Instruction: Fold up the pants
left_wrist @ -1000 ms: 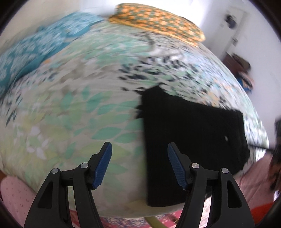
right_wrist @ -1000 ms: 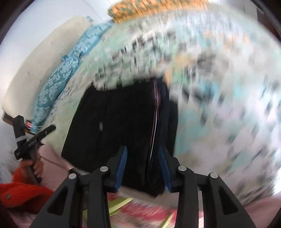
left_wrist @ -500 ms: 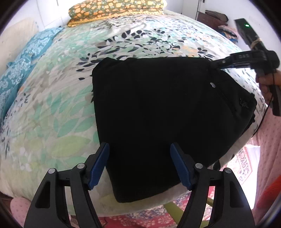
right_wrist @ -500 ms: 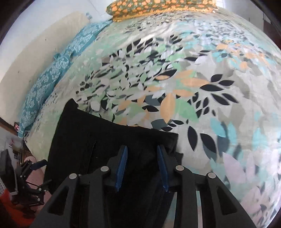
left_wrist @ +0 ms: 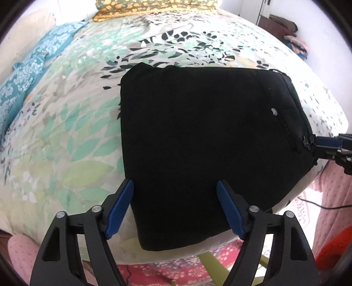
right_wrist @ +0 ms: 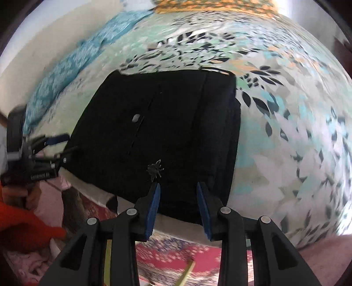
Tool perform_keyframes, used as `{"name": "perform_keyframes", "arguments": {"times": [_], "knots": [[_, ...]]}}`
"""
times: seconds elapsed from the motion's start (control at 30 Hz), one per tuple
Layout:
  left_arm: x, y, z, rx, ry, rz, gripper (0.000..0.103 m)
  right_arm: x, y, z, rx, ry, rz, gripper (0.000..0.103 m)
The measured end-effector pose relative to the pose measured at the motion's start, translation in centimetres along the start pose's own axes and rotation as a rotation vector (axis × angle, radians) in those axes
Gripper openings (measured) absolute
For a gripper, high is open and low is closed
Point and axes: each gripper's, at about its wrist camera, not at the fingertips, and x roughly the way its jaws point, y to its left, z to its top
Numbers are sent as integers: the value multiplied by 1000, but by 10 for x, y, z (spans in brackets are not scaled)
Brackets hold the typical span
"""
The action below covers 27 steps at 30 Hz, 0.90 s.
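Black pants (left_wrist: 204, 140) lie folded into a thick square near the bed's front edge; they also show in the right wrist view (right_wrist: 167, 129). My left gripper (left_wrist: 175, 189) is open and empty, its fingers straddling the pants' near left edge. My right gripper (right_wrist: 178, 189) is open and empty, just in front of the pants' near right corner. It also shows at the right of the left wrist view (left_wrist: 325, 143). The left gripper shows at the left of the right wrist view (right_wrist: 55, 145).
The bed has a leaf-print cover (left_wrist: 66, 136). A teal pillow (left_wrist: 28, 74) lies at the left and an orange patterned pillow (left_wrist: 151, 6) at the head. A red patterned rug (left_wrist: 167, 272) lies below the bed edge. Clothes are piled on a dark cabinet (left_wrist: 283, 24) at back right.
The right gripper has pulled back from over the pants to their near edge and opened a little wider. The left gripper has shifted slightly right over the pants' edge.
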Motion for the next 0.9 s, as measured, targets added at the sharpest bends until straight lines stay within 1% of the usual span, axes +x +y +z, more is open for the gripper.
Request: {"name": "perform_keyframes", "arguments": {"times": [0.1, 0.27, 0.43, 0.6, 0.7, 0.73, 0.77, 0.8, 0.83, 0.87, 0.9], "knots": [[1, 2, 1, -13, 8, 2, 81, -2, -1, 2, 12, 0, -4, 34], [2, 2, 1, -20, 13, 6, 83, -2, 3, 0, -14, 5, -25, 34], [3, 1, 1, -17, 15, 11, 84, 1, 1, 2, -10, 4, -23, 35], [5, 3, 1, -28, 18, 8, 86, 2, 1, 4, -15, 4, -24, 37], [5, 5, 0, -34, 20, 5, 87, 1, 2, 4, -13, -1, -14, 41], [4, 6, 0, -37, 20, 1, 87, -1, 1, 4, -9, -5, 1, 46], [3, 8, 0, -43, 19, -3, 87, -3, 1, 4, 1, -14, 26, 55], [2, 10, 0, -51, 17, -8, 87, -7, 0, 4, 16, -30, 58, 61], [1, 14, 0, -65, 15, -13, 87, -10, -1, 3, 29, -41, 67, 77], [1, 18, -1, -84, 16, -20, 87, -13, -3, 2, 43, -57, 53, 91], [1, 22, -1, -102, 17, -28, 87, -18, -4, 1, 53, -83, 43, 92]]}}
